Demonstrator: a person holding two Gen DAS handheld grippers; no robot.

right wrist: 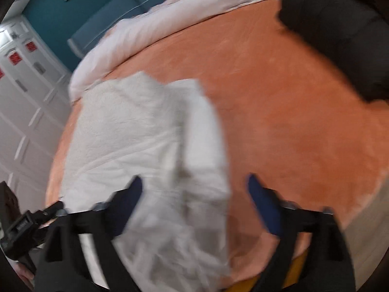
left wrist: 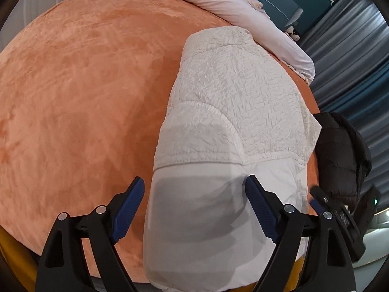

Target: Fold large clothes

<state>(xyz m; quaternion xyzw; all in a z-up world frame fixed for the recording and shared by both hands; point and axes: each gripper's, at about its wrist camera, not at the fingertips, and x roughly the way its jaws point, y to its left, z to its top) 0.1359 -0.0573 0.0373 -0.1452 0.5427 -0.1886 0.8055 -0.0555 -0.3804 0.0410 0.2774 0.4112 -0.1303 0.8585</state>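
Observation:
A white quilted garment (left wrist: 226,126) lies folded lengthwise on the orange bed cover (left wrist: 80,92), its smooth near end toward me. My left gripper (left wrist: 194,189) is open just above that near end, its blue pads apart on either side of the cloth. In the blurred right wrist view the same garment (right wrist: 145,146) lies at the left and a fold of it runs between the fingers. My right gripper (right wrist: 194,189) is open over the garment's near right edge and holds nothing.
A black puffer jacket (left wrist: 340,155) lies at the bed's right edge and shows at top right in the right wrist view (right wrist: 340,36). A white duvet (left wrist: 231,2) lies along the far edge. Grey curtains (left wrist: 352,56) and a white wardrobe (right wrist: 24,97) flank the bed.

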